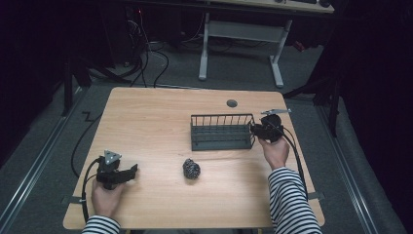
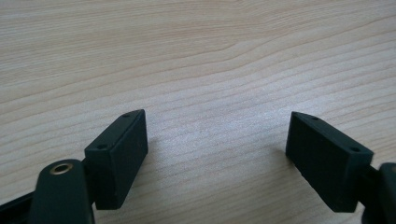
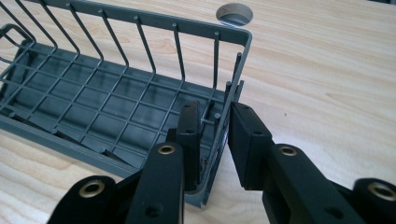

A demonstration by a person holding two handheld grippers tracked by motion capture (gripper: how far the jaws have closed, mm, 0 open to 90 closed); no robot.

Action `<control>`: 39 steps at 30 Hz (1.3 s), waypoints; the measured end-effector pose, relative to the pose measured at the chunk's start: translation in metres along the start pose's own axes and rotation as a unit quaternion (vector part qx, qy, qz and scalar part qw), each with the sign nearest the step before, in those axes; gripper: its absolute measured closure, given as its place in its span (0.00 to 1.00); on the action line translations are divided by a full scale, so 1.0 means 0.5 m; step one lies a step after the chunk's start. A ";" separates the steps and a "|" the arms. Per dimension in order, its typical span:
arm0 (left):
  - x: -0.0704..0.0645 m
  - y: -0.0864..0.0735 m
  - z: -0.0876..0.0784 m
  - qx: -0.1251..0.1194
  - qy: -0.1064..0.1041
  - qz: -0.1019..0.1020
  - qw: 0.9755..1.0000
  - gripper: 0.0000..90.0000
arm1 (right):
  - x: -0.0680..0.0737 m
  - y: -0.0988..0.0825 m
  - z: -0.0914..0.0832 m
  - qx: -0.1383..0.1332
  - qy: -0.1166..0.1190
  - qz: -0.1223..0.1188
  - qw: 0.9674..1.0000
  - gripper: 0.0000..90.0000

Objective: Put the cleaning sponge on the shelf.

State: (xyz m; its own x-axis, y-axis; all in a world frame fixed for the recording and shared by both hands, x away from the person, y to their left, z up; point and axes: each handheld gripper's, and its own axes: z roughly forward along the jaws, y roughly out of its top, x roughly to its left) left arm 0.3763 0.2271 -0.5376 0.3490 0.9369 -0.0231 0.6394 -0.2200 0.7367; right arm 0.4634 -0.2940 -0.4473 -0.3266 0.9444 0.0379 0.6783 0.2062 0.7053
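A dark grey wire rack point(image 1: 221, 130) stands on the wooden table, right of centre. My right gripper point(image 1: 254, 129) is at its right end. In the right gripper view, that gripper point(image 3: 215, 112) has one jaw inside the rack point(image 3: 140, 21) and one outside, shut on the end wall's wires. My left gripper point(image 1: 131, 171) rests low at the table's front left, pointing right. Its jaws point(image 2: 217, 128) stand wide open over bare wood, with nothing between them. A small dark crumpled ball point(image 1: 191, 168) lies in front of the rack, between the two grippers.
A round cable hole point(image 1: 232, 103) sits in the tabletop behind the rack and appears as the hole point(image 3: 236, 14) in the right gripper view. Behind the table stand a white desk frame point(image 1: 241, 39) and floor cables point(image 1: 146, 58). Bare wood spans the table's left half point(image 1: 146, 126).
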 end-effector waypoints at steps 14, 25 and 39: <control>-0.001 0.000 0.000 0.000 0.002 0.003 1.000 0.24 | 0.015 -0.058 -0.056 -0.009 -0.032 0.027 0.999 0.83; -0.001 0.000 0.000 0.000 0.002 0.003 1.000 0.24 | 0.025 -0.091 -0.084 -0.023 -0.025 0.049 0.998 0.81; -0.001 0.000 0.000 0.000 0.002 0.002 1.000 0.24 | 0.038 -0.097 -0.160 -0.108 0.000 0.043 0.993 0.51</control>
State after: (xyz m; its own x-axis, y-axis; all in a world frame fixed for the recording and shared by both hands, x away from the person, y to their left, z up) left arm 0.3761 0.2265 -0.5376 0.3499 0.9366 -0.0175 0.6381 -0.2246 0.7365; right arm 0.3716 -0.3066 -0.4244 -0.2733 0.9561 0.1055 0.5469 0.0642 0.8347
